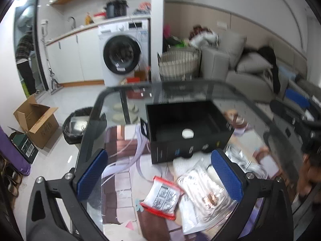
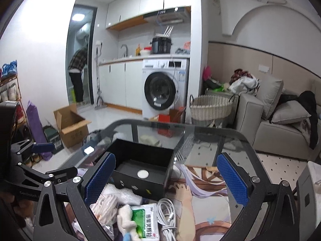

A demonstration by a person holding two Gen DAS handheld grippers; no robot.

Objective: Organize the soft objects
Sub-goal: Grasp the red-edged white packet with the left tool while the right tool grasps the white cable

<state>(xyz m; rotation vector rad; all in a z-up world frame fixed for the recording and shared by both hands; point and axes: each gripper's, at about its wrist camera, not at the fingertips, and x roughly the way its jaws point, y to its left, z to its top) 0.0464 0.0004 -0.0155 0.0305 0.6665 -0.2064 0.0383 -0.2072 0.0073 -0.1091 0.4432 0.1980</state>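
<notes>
An open black box (image 1: 188, 128) stands on the glass table (image 1: 112, 98) with a white disc (image 1: 188, 133) inside. My left gripper (image 1: 159, 174) hovers open just before it, above a red-edged sachet (image 1: 162, 196) and a clear bag of cables (image 1: 202, 192). In the right wrist view, my right gripper (image 2: 166, 180) is open and holds nothing, over the black box (image 2: 140, 166). Below it lie a green sachet (image 2: 144, 221), a white cable coil (image 2: 166, 214), a pale plush toy (image 2: 126, 219) and bubble wrap (image 2: 120, 192).
Beyond the glass table's far edge (image 2: 160, 123) are a washing machine (image 2: 162, 88), a wicker basket (image 2: 210, 108), a grey sofa (image 2: 276, 124) and an open cardboard box (image 2: 70, 126). A person (image 2: 78, 74) stands in the far doorway. A bin with a black bag (image 1: 76, 124) sits left of the table.
</notes>
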